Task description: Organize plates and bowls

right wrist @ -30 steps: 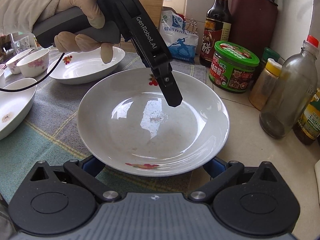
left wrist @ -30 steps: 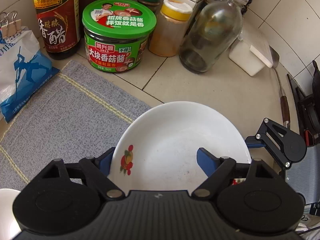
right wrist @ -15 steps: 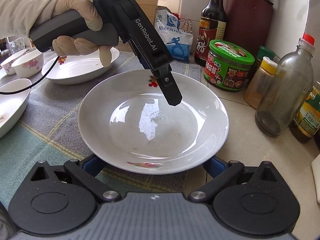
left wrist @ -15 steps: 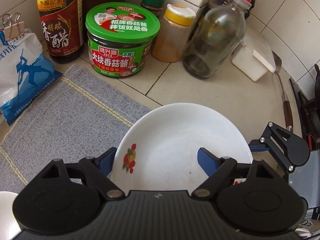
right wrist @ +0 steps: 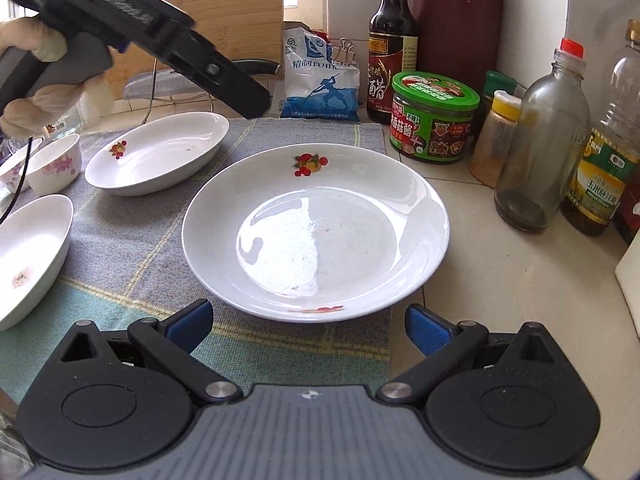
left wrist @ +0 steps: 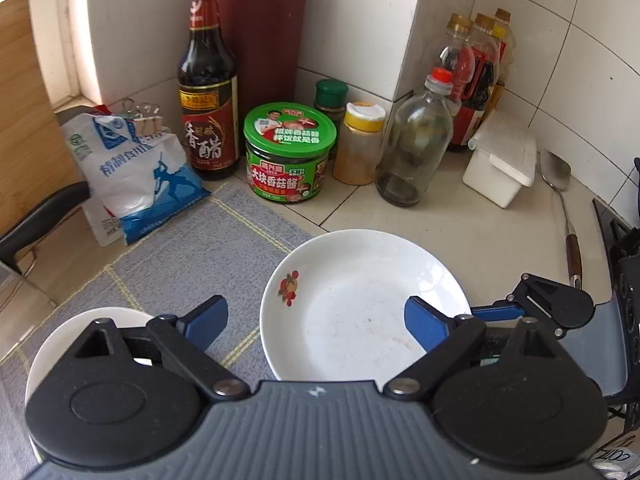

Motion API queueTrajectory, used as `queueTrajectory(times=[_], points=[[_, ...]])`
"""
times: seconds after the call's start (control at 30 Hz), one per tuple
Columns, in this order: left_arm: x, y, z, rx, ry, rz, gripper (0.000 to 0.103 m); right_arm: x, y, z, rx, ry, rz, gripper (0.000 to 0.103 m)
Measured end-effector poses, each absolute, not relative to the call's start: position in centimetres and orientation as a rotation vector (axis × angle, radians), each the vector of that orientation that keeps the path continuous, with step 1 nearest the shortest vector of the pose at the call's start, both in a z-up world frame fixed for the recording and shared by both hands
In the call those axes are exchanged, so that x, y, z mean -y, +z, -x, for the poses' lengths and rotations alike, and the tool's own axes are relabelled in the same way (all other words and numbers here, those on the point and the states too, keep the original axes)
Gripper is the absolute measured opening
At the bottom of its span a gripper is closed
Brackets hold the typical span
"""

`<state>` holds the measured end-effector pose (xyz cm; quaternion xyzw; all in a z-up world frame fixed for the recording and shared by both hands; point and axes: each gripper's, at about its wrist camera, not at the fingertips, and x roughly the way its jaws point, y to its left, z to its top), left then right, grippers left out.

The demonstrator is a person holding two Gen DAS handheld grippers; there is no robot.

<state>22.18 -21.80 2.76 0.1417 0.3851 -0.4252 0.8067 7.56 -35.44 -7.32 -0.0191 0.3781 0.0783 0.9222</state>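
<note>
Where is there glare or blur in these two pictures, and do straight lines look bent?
Right wrist view: a bright window reflection glares on the round plate, and the left gripper at the upper left is motion-blurred. Left wrist view: the plate shows no glare, daylight washes out the wall at the far left, and the wall tiles curve from fisheye distortion.

White crockery, red fruit motifs.
Plate (right wrist: 316, 232) white, red-orange fruit print at rim. Small bowl (right wrist: 56, 164) white, pink flowers. Mat (right wrist: 132, 248) grey, yellow check lines, teal band. Jar (right wrist: 434, 116) green lid, green-red label. Gripper pads (right wrist: 190, 322) blue, gripper bodies black.
</note>
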Motion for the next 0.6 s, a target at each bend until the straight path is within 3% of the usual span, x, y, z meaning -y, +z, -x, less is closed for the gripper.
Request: queueTrajectory(times=[0.4,0.6], points=[[13.1,2.1,-12.0,-0.617,-0.717,-0.332,0.097,29.5,-6.8,-5.1,-0.799,0.178,0.083,0.103],[9.0,1.5,-8.6,-0.602,-0.655,-0.265,0.097,26.0,-6.2,-4.2,-0.798,0.170,0.114,0.103]])
